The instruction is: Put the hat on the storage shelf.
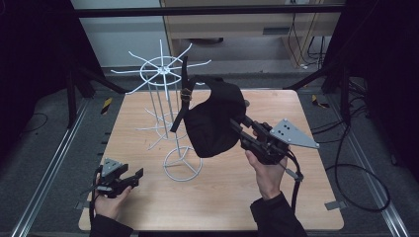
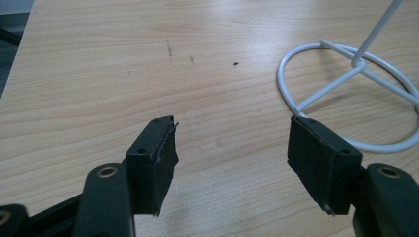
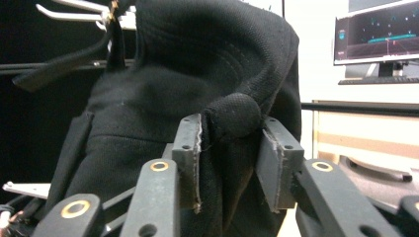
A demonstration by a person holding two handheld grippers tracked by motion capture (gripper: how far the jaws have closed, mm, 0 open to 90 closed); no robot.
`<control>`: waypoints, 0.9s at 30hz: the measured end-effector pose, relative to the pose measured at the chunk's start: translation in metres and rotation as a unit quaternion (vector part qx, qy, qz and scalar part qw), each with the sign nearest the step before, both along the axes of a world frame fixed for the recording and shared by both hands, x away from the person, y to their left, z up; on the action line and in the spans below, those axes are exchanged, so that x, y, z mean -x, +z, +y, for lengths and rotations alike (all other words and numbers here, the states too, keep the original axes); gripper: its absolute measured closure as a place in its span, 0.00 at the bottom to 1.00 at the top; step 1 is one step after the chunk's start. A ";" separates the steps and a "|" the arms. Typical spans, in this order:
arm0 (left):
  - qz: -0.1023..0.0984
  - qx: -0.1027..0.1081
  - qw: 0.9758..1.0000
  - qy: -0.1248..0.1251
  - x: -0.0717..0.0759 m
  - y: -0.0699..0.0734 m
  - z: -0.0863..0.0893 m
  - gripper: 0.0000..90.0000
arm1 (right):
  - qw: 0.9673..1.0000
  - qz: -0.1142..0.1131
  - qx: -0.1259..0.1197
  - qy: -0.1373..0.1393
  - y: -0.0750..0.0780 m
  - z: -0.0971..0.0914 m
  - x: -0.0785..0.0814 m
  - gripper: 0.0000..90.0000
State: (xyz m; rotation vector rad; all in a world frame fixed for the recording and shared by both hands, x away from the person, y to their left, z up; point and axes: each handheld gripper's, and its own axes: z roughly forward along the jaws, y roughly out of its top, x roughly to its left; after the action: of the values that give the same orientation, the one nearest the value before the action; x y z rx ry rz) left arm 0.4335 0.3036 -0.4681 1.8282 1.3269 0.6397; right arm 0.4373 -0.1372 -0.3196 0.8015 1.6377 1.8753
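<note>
A black cap (image 1: 215, 116) is held up over the middle of the wooden table (image 1: 276, 197). My right gripper (image 1: 237, 123) is shut on a fold of the cap (image 3: 197, 59), pinched between its jaws in the right gripper view (image 3: 231, 148). The cap's strap (image 1: 184, 94) rises to an arm at the top of the white wire rack (image 1: 163, 69); I cannot tell whether it hangs on it. My left gripper (image 1: 136, 177) is low at the table's front left, open and empty (image 2: 232, 148), pointing at the rack's ring base (image 2: 279, 79).
The rack's ring base (image 1: 183, 165) stands mid-table with hooks spreading out above. Black frame bars and cables surround the table. A monitor (image 3: 378, 29) sits in the background of the right gripper view.
</note>
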 end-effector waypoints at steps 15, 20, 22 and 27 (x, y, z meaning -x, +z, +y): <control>0.001 0.002 1.000 0.003 0.000 0.000 -0.001 0.38 | 1.000 0.007 0.005 -0.016 -0.014 -0.019 0.006 0.36; 0.000 0.004 1.000 0.003 -0.001 -0.001 0.000 0.38 | 0.998 0.030 0.032 -0.040 -0.035 -0.044 0.011 0.31; -0.003 0.006 1.000 0.002 -0.001 -0.001 0.000 0.39 | 0.997 0.043 0.043 -0.051 -0.048 -0.054 0.010 0.30; -0.009 0.006 1.000 -0.005 -0.002 -0.001 0.001 0.40 | 0.990 0.090 0.075 -0.081 -0.081 -0.077 0.004 0.27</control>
State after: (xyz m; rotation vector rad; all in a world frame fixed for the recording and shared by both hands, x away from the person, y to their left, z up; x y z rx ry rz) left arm 0.4356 0.3044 -0.4693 1.8142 1.3061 0.6412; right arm 0.4335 -0.2145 -0.4006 1.0318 1.7412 1.5873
